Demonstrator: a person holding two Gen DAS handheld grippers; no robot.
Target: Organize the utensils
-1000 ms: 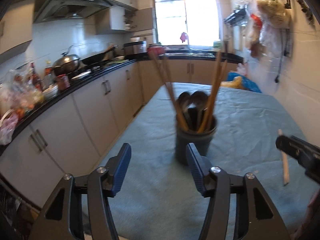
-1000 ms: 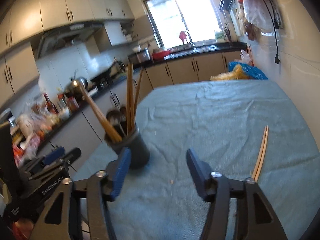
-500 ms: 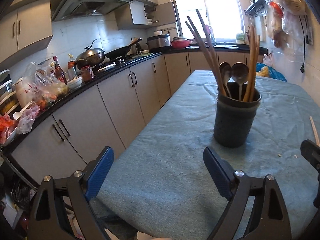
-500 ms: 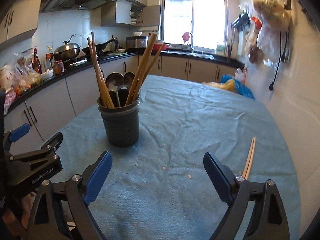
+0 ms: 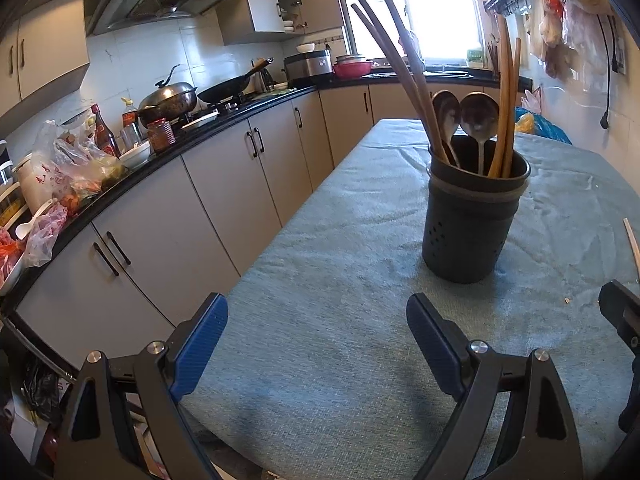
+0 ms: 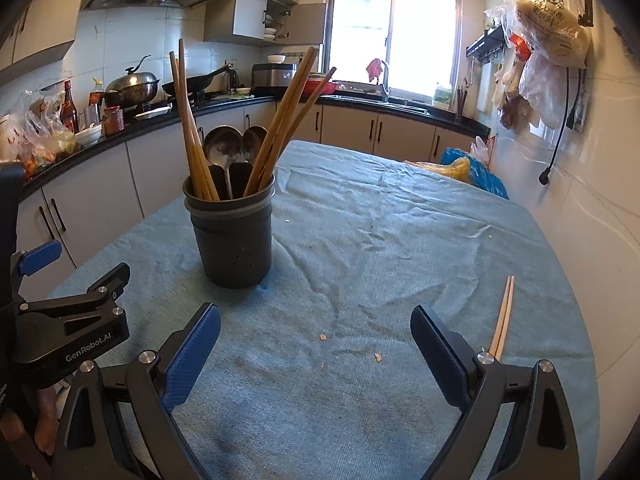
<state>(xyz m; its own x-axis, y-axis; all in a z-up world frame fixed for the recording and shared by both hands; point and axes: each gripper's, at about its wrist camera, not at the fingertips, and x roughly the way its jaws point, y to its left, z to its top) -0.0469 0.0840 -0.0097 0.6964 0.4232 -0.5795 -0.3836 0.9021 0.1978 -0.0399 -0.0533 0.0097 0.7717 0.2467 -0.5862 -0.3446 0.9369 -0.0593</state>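
Two grippers over a table under a wrinkled blue-green cloth [image 6: 400,220], crumbs scattered on it. Kitchen around it: black counter [image 5: 200,136] with grey cabinets left of the table, cluttered with bags, bottles, a lidded wok; range hood above; bright window [image 6: 392,36] behind the table's far end; plastic bags hanging on the right wall.

Landmark: dark utensil holder [image 6: 232,236], upright on the cloth, nearer the counter edge. Inside it: several wooden chopsticks fanned out to both sides, tips leaning away from centre, plus two metal spoons [image 6: 224,148] with bowls up.

Loose pair of chopsticks [image 6: 503,316] lies flat on the cloth, well right of the holder, near the wall-side edge. Long axis runs roughly away from the camera, toward the window end. Near end hidden behind the right gripper's right finger. In the left wrist view only a pale sliver shows at the frame edge [image 5: 632,240], probably the same pair.

Left gripper [image 5: 316,340]: jaws spread wide, nothing between them, short of the holder and slightly left of it. Right gripper [image 6: 316,348]: also wide apart, nothing held, short of the holder and to its right; loose chopsticks just outside its right finger.
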